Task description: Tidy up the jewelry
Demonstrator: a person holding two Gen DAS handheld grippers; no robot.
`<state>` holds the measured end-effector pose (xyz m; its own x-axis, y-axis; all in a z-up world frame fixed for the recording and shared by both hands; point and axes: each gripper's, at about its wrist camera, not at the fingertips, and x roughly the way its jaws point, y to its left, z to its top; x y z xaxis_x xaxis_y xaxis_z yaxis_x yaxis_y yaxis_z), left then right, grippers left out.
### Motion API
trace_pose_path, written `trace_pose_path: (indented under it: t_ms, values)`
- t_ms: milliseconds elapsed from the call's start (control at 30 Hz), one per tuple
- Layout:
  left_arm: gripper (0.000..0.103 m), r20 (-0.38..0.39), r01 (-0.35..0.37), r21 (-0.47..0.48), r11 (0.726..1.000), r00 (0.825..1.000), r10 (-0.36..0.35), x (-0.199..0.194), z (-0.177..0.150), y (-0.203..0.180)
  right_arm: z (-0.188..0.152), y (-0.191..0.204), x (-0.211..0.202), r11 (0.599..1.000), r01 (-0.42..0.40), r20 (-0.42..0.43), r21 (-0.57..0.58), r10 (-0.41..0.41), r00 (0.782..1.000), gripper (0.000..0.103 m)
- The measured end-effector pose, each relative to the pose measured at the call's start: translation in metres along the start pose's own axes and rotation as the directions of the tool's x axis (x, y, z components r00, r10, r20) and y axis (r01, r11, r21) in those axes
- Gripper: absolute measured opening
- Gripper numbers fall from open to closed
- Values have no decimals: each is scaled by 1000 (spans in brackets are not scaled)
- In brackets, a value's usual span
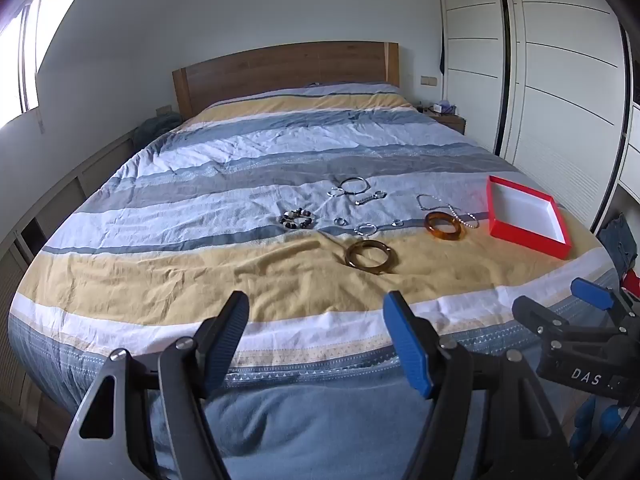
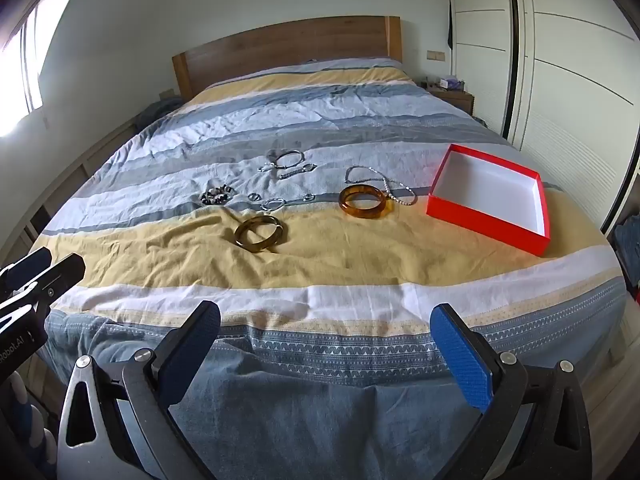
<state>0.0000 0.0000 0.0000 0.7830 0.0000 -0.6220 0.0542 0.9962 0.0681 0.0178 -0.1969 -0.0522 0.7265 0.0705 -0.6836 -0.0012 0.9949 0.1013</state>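
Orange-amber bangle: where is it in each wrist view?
Left wrist: orange-amber bangle right of centre, mid-height, on the bedspread, just left of the red box.
Right wrist: orange-amber bangle slightly right of centre, above mid-height, left of the red box.
Shared landmark: the red box, on its right in both views.

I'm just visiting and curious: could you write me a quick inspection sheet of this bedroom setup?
Surface: striped bedspread, wrinkled.
Job's things: open red box, empty; amber bangle beside a bead chain; olive bangle; beaded bracelet; small silver rings and clasps, all loose on the spread.
Clutter: nothing seen.
Tools: left tool open, empty; right tool open, empty; both short of the jewelry.
Cables: nothing seen.
Surroundings: wooden headboard, white wardrobe, nightstand.
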Motion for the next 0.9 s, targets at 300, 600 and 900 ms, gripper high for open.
trace_pose_path:
  t_ms: [300,600,900]
  values:
    - [68,7,-3,1,1000,1000,3,0,0,0,0,0,0,1000,-4,0,5,4,1000,103]
    - [68,4,0,-1,1000,1000,0,-1,-1,0,-1,0,1,1000,-4,-2,3,4,1000,103]
    - [68,1,-1,0,1000,1000,1,-1,-1,0,-1,1,0,1000,-5,-4,3,5,1000,103]
